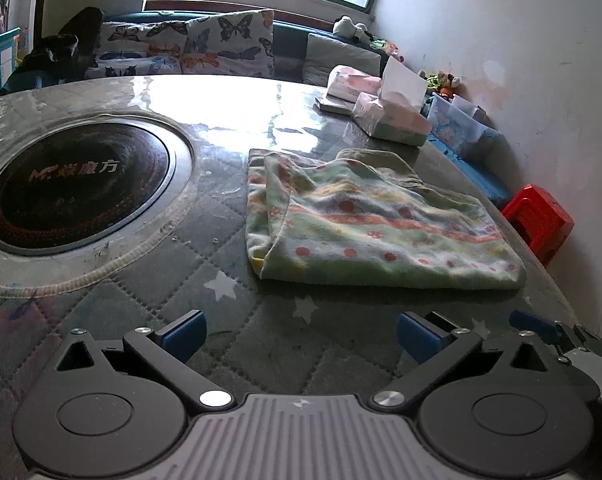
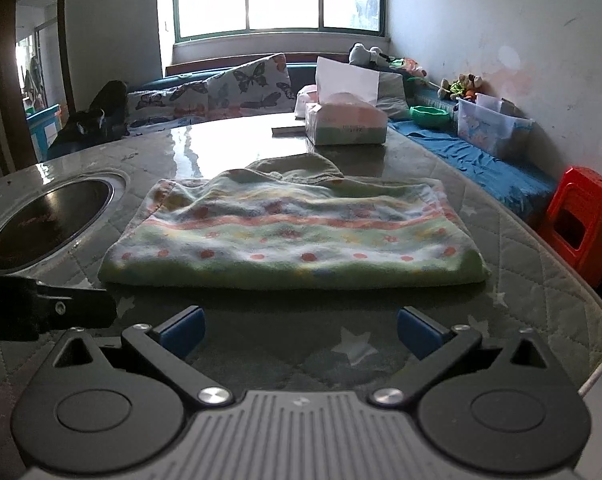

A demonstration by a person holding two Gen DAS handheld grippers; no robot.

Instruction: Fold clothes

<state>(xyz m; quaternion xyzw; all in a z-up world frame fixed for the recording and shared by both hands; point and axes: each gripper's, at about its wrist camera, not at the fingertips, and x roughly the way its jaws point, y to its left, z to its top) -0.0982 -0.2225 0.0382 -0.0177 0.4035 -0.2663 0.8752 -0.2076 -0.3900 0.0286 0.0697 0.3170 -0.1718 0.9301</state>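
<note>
Nearest the lens in each wrist view, blue-padded jaws stand wide apart and grasp nothing. Left gripper (image 1: 301,336): released, poised above bare quilted star-print cover, clear of the garment's near edge. Right gripper (image 2: 300,330): released, likewise short of the garment, with a strip of bare cover between its pads and the folded hem. Each unit shows at the edge of the other's view, so the two sit side by side.

Folded garment (image 1: 365,224) (image 2: 293,236): a fleecy child's top, striped green, orange and white with dots, lying flat on the desk (image 1: 229,304) (image 2: 541,280). A loose flap is doubled over along its left side, and a plain green part protrudes at the far edge.

Clearances: the built-in round hob (image 1: 73,188) (image 2: 49,224) lies left of the garment, apart from it. A tissue box (image 1: 393,116) (image 2: 345,120) stands beyond the far edge, apart. To the right, the curved desk rim runs near the garment; past it stand a red plastic stool (image 1: 539,220) (image 2: 581,220) and a blue-covered bench (image 2: 481,164) along the wall.
</note>
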